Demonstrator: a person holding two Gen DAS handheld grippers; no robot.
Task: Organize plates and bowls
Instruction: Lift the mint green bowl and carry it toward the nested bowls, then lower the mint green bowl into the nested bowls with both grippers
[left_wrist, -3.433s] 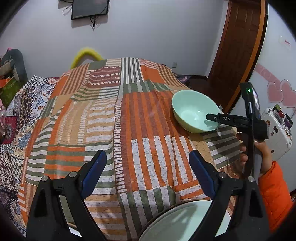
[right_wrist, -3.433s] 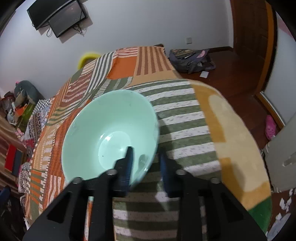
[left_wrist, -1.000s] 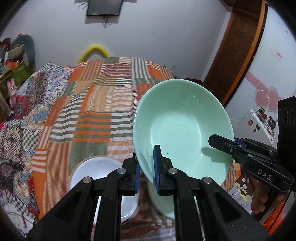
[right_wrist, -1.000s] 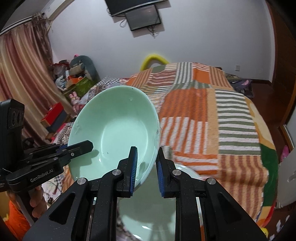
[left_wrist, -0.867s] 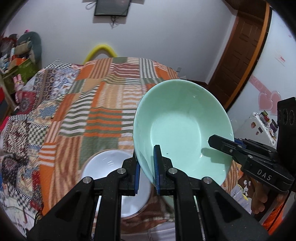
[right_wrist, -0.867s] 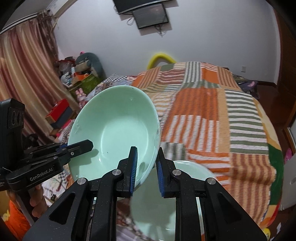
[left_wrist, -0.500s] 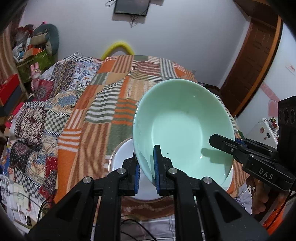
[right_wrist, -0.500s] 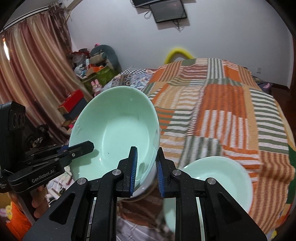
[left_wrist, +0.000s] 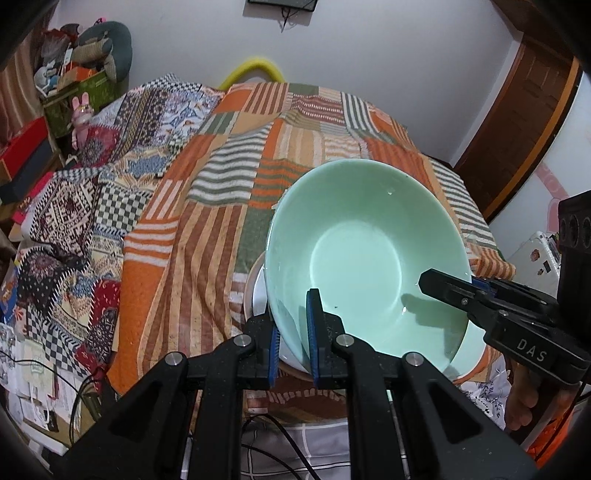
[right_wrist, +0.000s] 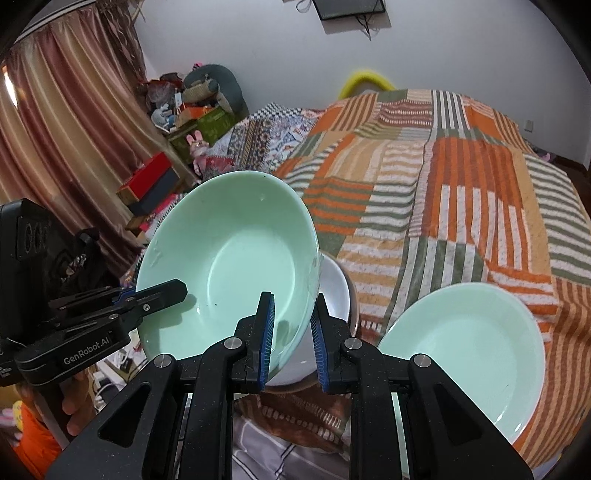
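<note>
Mint green bowl (left_wrist: 365, 254) held tilted above white plate (right_wrist: 334, 284) on bed | left gripper (left_wrist: 291, 341) and right gripper (right_wrist: 291, 332) clenched on opposite rims | likely glazed, rigid, slippery, breakable; rim grip suits it

– What's everything sitting on?

– A bed (right_wrist: 461, 206) under a patchwork blanket (left_wrist: 221, 229) of orange, green and cream stripes; a second patterned quilt (left_wrist: 74, 221) covers its left side in the left wrist view.

– And on top?

– A white plate (right_wrist: 338, 291) at the near edge, lower middle. Just right of it, apart, a pale green plate (right_wrist: 469, 354), lower right of the right wrist view.
</note>
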